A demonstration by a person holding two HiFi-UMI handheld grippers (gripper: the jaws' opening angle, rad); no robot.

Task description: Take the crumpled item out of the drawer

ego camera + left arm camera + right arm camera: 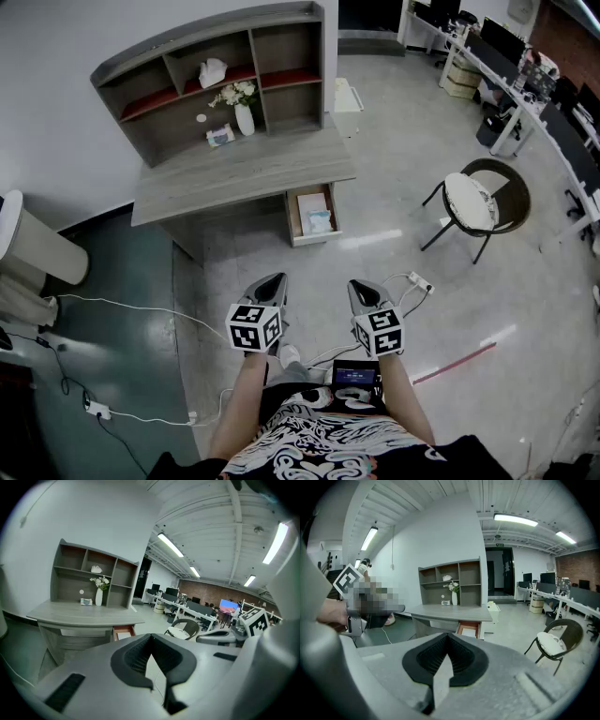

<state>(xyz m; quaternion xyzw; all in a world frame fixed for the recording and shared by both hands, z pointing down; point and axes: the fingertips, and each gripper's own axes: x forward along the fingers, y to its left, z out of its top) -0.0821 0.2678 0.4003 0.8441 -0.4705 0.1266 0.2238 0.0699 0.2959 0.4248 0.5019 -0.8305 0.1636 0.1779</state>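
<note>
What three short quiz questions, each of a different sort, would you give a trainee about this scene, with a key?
1. True or false: the drawer is shut.
2. What stands on the desk? A. a vase of flowers; B. a laptop; C. a kettle.
3. Fill in: the left gripper and the right gripper, both shut, hold ____.
Key: 1 false; 2 A; 3 nothing.

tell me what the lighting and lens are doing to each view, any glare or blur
Head view: the fisheye bows the desk, and pale streaks of glare lie on the glossy floor. Left gripper view: dark round vignette, strip lights blown out, the left tool soft up close. Right gripper view: same vignette, even light, the right tool blurred, the desk beyond it sharper.
</note>
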